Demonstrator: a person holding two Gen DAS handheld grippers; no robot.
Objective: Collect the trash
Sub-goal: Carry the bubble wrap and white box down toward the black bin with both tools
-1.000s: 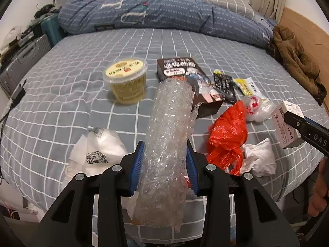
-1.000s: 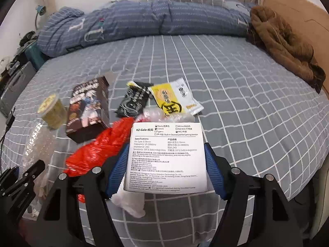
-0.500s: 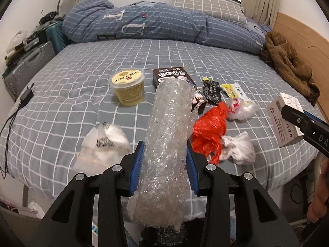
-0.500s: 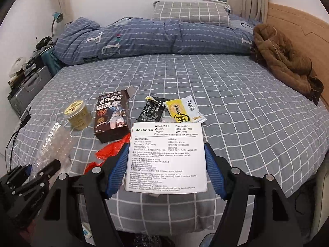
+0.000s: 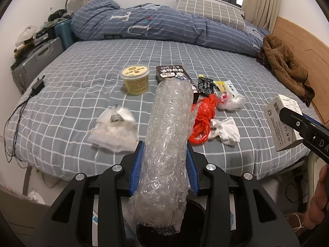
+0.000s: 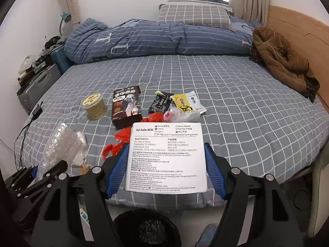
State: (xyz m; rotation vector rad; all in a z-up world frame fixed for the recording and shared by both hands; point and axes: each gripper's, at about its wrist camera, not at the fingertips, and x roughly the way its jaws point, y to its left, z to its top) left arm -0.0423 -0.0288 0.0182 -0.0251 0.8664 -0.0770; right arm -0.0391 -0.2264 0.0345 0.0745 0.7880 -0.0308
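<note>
Between the blue pads of the left gripper (image 5: 164, 146), clenched round a bubble-wrap roll (image 5: 168, 133), squeezed at its lower part with the bottom end hanging above a dark trash bin (image 6: 147, 228) on the floor off the foot of the bed (image 6: 246, 113); likewise found the right gripper (image 6: 166, 146) clamped on the side faces of a white earphone box (image 6: 166, 158), held above the same bin; judged the springy, slick wrap likely to squirm out of the pads or, once let go, to tip over the rim and land on the floor, since so much of it stood above the grip; judged the box liable to cave or twist under a squeeze across its width; feared also a knock between the two grippers over one narrow bin mouth; beyond, on the bed, lay uncollected a yellow tub (image 5: 135, 79), a dark carton (image 6: 126, 105), a red bag (image 5: 203, 117), a crumpled tissue (image 5: 225, 130) and a clear labelled pouch (image 5: 115, 127); from the right wrist alone, saw the open bin mouth and the box's print; from the left wrist alone, saw the tissue, the whole red bag and the box's side face.
</note>
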